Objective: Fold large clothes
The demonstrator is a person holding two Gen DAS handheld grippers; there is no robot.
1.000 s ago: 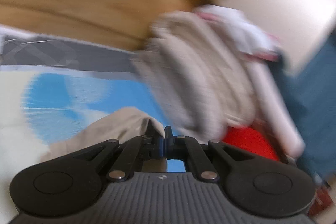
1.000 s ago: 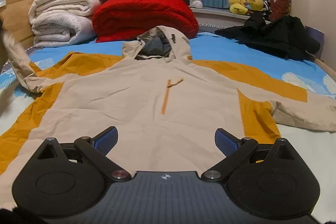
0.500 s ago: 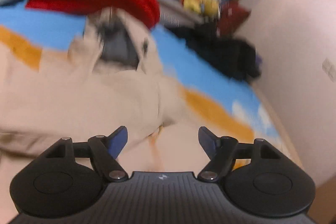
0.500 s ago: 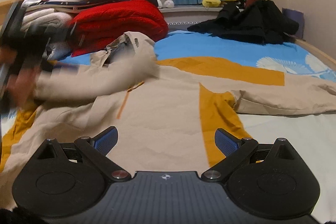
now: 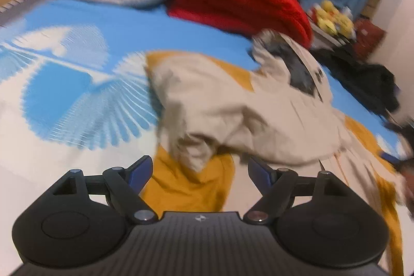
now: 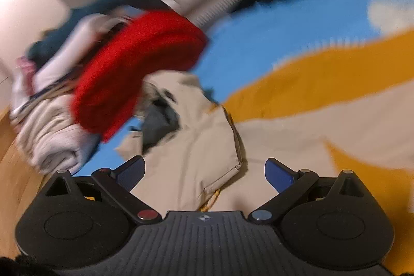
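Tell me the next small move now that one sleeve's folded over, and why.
Probably take the right gripper to the other sleeve and grip it. That sleeve lies spread out on the bed, while the near sleeve is bunched across the jacket's body. Both grippers are open and hold nothing; the left gripper has just been opening.

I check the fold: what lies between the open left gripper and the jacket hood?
In the left wrist view, the folded-over beige sleeve lies between the left gripper and the hood, bunched over an orange panel.
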